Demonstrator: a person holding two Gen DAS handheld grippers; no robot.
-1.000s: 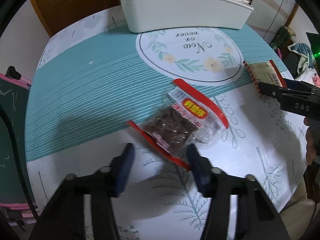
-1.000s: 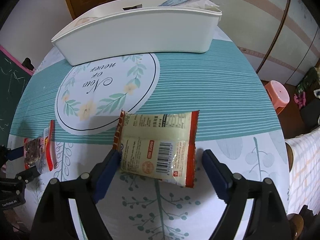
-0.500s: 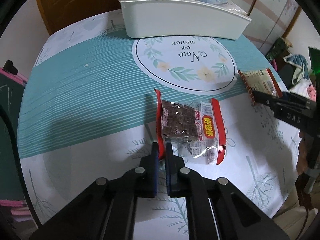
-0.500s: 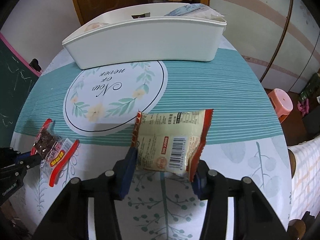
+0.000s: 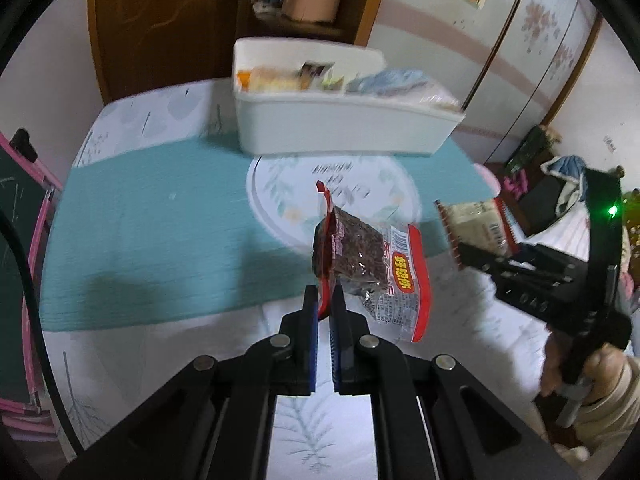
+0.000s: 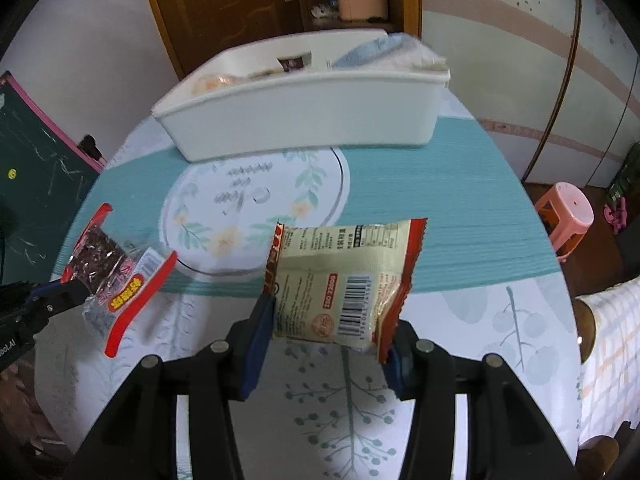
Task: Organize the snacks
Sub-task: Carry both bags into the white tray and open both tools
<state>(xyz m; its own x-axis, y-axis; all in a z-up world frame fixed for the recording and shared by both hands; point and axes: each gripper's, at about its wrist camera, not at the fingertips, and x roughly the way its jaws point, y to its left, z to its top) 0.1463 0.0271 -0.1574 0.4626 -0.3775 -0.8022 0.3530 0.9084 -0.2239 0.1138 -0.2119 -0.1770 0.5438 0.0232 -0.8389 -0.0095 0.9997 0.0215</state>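
My left gripper (image 5: 325,300) is shut on the red edge of a clear snack packet with dark pieces inside (image 5: 360,258), which hangs above the table. The same packet (image 6: 108,268) shows at the left of the right wrist view, pinched by the left gripper (image 6: 66,288). My right gripper (image 6: 330,332) is shut on a cream and red snack packet (image 6: 340,280), barcode side up, lifted off the table. That packet (image 5: 476,226) also appears at the right of the left wrist view. A white bin (image 6: 304,108) holding several snacks stands at the far side.
The round table has a teal and white cloth (image 5: 160,232) with a printed circle (image 6: 256,204). A dark chalkboard (image 6: 36,176) stands at the left, a pink stool (image 6: 566,210) on the floor at the right. A wooden door and wardrobe lie behind.
Both grippers closed on their packets and lifted them off the table. The views tilted up, so the bin's contents and the room behind now show.
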